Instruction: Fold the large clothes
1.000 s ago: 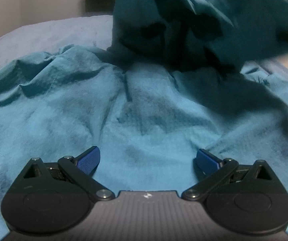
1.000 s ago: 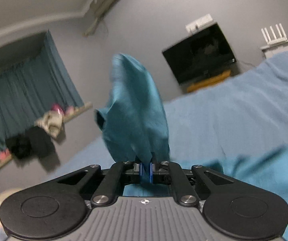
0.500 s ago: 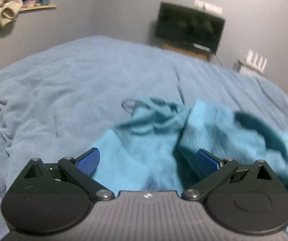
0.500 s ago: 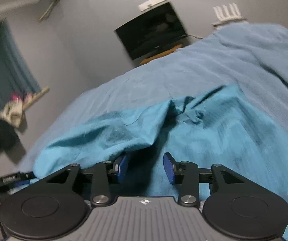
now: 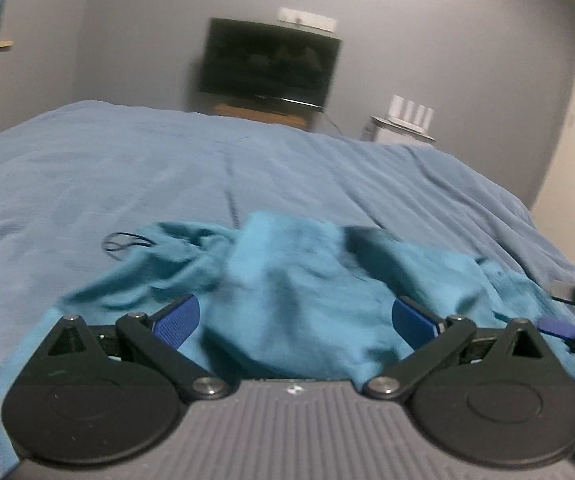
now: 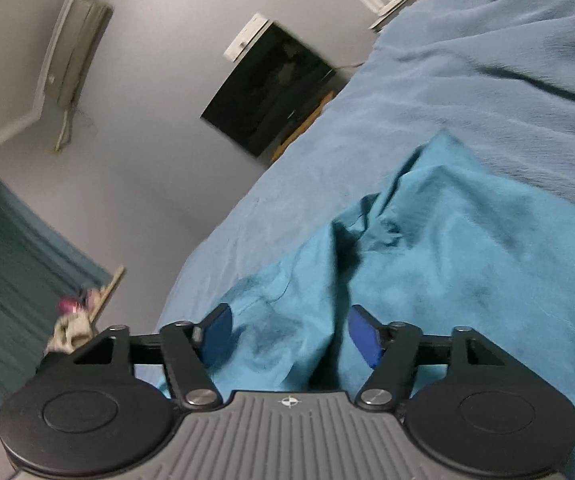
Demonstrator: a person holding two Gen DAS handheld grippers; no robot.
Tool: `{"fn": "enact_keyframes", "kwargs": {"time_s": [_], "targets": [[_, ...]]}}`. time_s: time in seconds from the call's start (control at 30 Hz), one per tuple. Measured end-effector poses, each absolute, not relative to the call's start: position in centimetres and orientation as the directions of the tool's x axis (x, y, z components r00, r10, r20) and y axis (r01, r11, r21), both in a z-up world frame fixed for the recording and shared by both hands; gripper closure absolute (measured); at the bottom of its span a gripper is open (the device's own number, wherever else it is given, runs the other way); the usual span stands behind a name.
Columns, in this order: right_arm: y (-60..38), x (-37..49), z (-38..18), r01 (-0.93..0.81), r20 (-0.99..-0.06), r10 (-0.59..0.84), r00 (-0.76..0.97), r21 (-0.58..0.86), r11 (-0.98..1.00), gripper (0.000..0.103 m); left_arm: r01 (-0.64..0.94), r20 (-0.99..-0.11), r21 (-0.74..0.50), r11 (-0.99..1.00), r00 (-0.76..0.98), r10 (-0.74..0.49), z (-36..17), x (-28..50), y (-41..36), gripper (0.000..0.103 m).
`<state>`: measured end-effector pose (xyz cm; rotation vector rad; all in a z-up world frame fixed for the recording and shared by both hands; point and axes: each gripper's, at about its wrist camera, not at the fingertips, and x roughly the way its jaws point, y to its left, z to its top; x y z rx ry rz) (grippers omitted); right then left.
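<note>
1 teal garment [image 5: 287,292] lies crumpled on the blue bedspread [image 5: 167,172], just ahead of both grippers. The left gripper [image 5: 295,316] stands wide, gripping nothing. The right gripper [image 6: 289,330] is opening, cloth between its 2 pads [image 6: 363,338], unpressed

pretty dim indoor light, bluish cast, soft shadows in the cloth folds, motion blur all over, heavy fisheye bending at edges, dark vignetted corners, grainy
</note>
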<state>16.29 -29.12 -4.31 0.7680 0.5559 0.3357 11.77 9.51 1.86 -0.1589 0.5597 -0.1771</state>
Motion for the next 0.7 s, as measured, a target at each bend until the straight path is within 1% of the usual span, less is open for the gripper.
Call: {"fn": "enact_keyframes", "kwargs": {"time_s": [0.17,0.2,0.23,0.3,0.37,0.4,0.47,0.5,0.53,0.57,0.63,0.67,0.7], "targets": [[-25.6,19.7,-5.4,-0.114,-0.445,0.506,0.739,0.658,0.744,0.032,0.169,-0.557,-0.168,0.971,0.797,-0.235,0.2,13.1,7.9,0.000],[-25.0,20.1,-5.7,-0.123,-0.460,0.514,0.724,0.648,0.752,0.036,0.172,-0.570,-0.167,0.971,0.787,-0.238,-0.1,13.4,7.8,0.000],[-24.6,20.2,-5.8,-0.138,-0.465,0.520,0.716,0.636,0.760,0.045,0.171,-0.583,-0.167,0.971,0.777,-0.237,-0.4,13.5,7.8,0.000],[-24.2,20.1,-5.0,-0.193,-0.447,0.534,0.717,0.609,0.769,0.086,0.174,-0.596,-0.161,0.972,0.767,-0.236,-0.7,13.7,7.7,0.000],[-24.2,19.7,-3.4,-0.233,-0.425,0.521,0.740,0.565,0.792,0.090,0.173,-0.583,-0.143,0.974,0.781,-0.225,-0.4,13.5,7.7,0.000],[-24.1,19.4,-2.5,-0.251,-0.431,0.494,0.755,0.506,0.825,0.091,0.172,-0.572,-0.133,0.976,0.791,-0.217,-0.3,13.5,7.6,0.000],[-23.7,19.3,-1.3,-0.255,-0.478,0.409,0.777,0.355,0.899,0.092,0.170,-0.551,-0.123,0.978,0.808,-0.210,0.1,13.3,7.5,0.000],[-23.6,19.3,-1.3,-0.240,-0.513,0.357,0.781,0.281,0.929,0.095,0.171,-0.544,-0.121,0.978,0.813,-0.209,0.1,13.4,7.3,0.000],[-23.5,19.5,-1.5,-0.226,-0.541,0.316,0.779,0.229,0.947,0.095,0.176,-0.539,-0.119,0.977,0.815,-0.212,0.1,13.5,7.1,0.000],[-23.4,19.6,-1.9,-0.218,-0.555,0.307,0.773,0.222,0.950,0.095,0.185,-0.538,-0.117,0.976,0.814,-0.219,0.1,13.5,6.8,0.000],[-23.2,20.0,-2.8,-0.220,-0.596,0.336,0.730,0.261,0.940,0.093,0.219,-0.541,-0.104,0.970,0.806,-0.241,-0.3,13.5,6.0,0.000],[-22.8,20.1,-3.1,-0.228,-0.621,0.340,0.706,0.255,0.940,0.089,0.237,-0.543,-0.090,0.967,0.802,-0.247,-0.5,13.5,5.6,0.000],[-22.3,20.0,-3.1,-0.231,-0.635,0.320,0.703,0.221,0.948,0.084,0.255,-0.545,-0.069,0.964,0.800,-0.251,-0.6,13.3,5.1,0.000]]}}
